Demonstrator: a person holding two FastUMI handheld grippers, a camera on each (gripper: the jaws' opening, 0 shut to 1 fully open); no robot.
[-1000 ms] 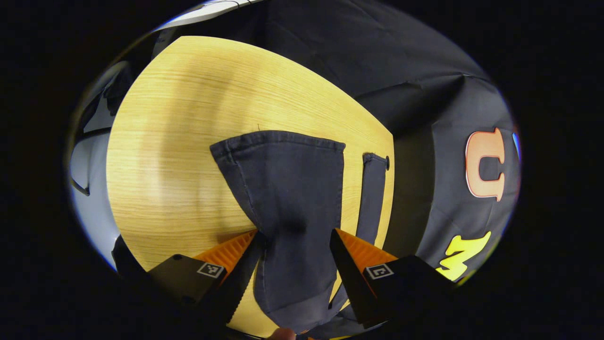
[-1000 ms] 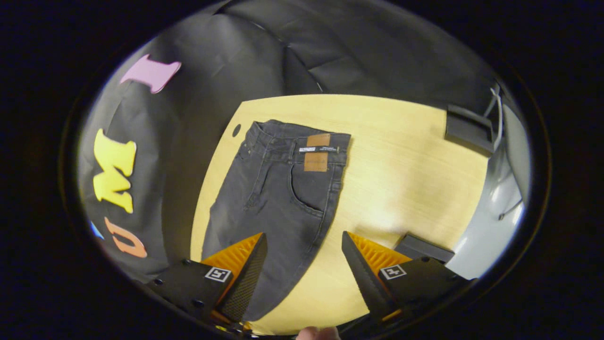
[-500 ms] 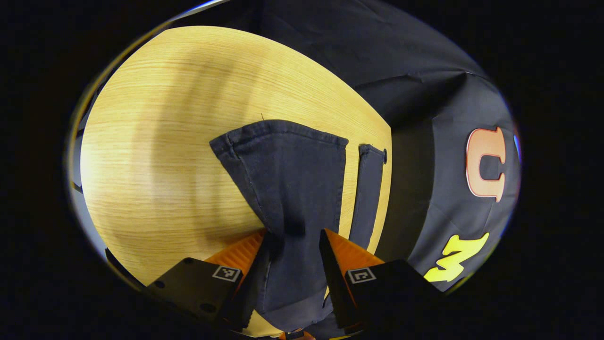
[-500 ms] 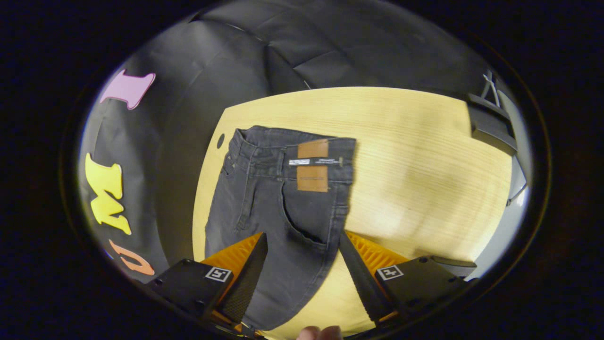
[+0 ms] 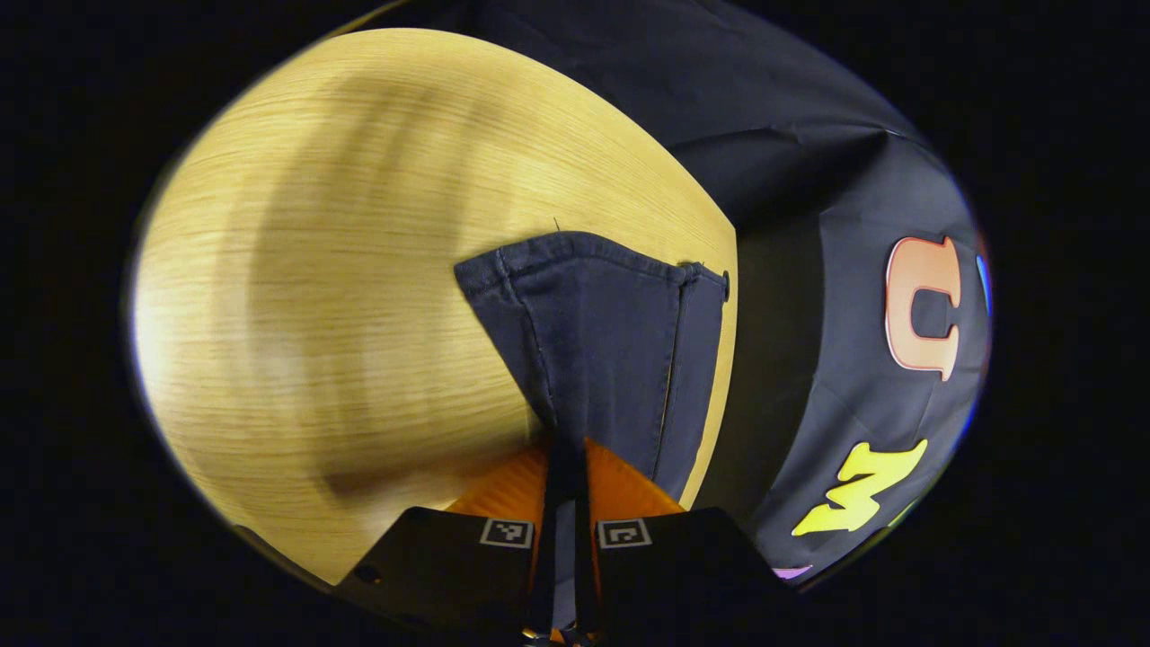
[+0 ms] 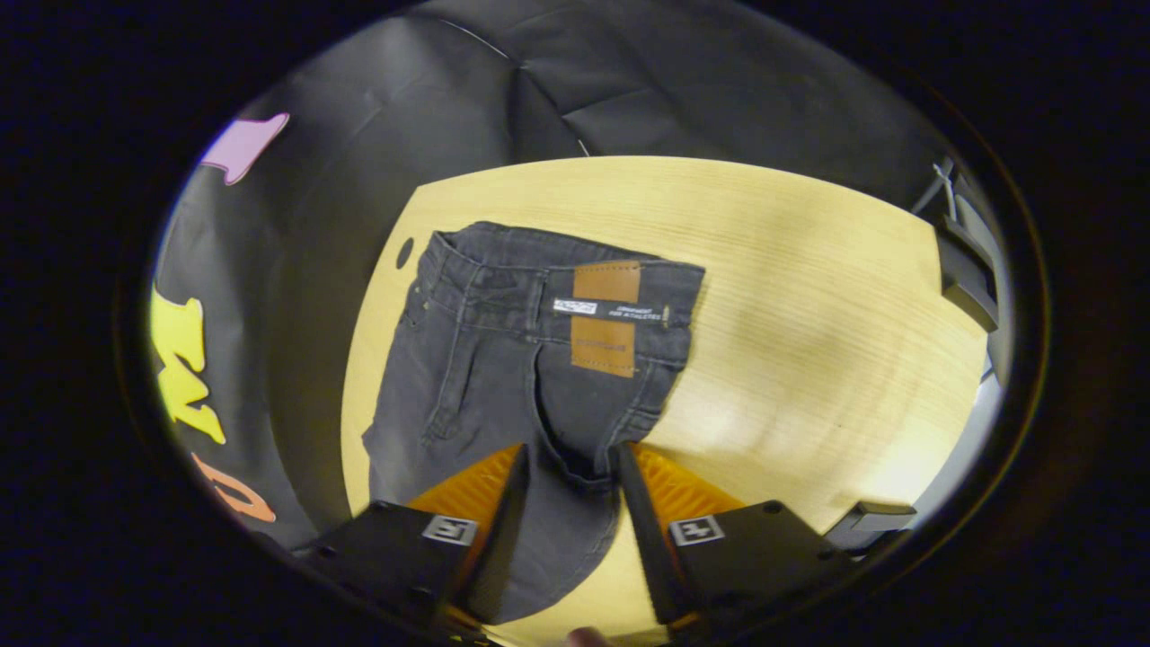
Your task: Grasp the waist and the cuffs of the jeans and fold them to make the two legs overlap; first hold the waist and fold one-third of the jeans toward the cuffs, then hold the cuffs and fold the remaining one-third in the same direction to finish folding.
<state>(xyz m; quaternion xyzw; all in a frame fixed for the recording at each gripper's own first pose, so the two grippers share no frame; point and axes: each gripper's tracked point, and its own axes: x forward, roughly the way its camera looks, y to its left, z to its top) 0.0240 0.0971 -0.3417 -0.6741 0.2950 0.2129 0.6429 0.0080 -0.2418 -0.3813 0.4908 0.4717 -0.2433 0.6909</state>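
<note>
Dark grey jeans [image 6: 503, 359] lie flat on the wooden table [image 6: 809, 296], waist [image 6: 503, 270] at the far end with a brown leather patch [image 6: 606, 316]. My right gripper [image 6: 570, 490] hovers low over the hip and seat area. Its fingers are narrowed, still apart, with denim between them. In the left gripper view the near leg [image 5: 602, 341] runs away to its cuff [image 5: 575, 256]. The second leg [image 5: 701, 359] lies close beside it on the right. My left gripper [image 5: 566, 467] is shut on the near leg's fabric, which bunches into its fingers.
The jeans lie near the table edge beside the black cloth wall [image 6: 296, 270]. A round cable hole [image 6: 404, 253] sits by the waist corner. A dark box [image 6: 970, 270] stands at the far right edge, and another dark object [image 6: 867, 519] sits near my right gripper. Bare wood [image 5: 314, 296] spreads left of the legs.
My left gripper has gone from open to shut on the near leg, which slid against the other leg. My right gripper moved in toward the waist and its fingers narrowed.
</note>
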